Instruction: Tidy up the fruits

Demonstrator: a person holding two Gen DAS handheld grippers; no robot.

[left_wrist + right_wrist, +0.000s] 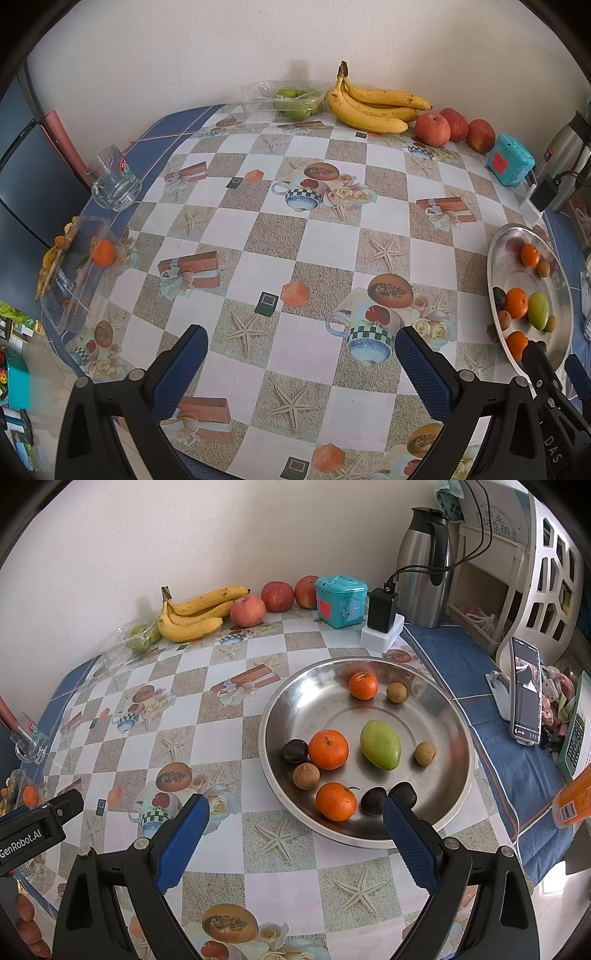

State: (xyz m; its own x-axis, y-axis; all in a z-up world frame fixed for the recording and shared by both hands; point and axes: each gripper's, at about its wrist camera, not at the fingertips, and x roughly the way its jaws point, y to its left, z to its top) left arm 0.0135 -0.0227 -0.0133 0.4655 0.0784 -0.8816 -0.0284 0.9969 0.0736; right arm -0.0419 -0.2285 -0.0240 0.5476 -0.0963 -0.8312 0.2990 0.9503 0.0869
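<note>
a plain off-white wall (184, 535) is running behind the table (325, 236), which is wearing a checkered oilcloth over blue fabric. daylight is falling softly across it. a white lattice shelf unit (546, 572) is standing at the right, and pale floor tiles (557, 893) are showing beyond the table's edge.

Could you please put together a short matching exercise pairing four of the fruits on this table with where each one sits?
Things:
1. green mango
2. bananas
3. green limes
4. lone tangerine

Places:
A. in the clear box at the table's left edge
B. in the metal dish
C. in a clear tray by the wall
D. bare on the tablecloth beside the apples

Pairs: 1-B, 2-D, 3-C, 4-A
</note>
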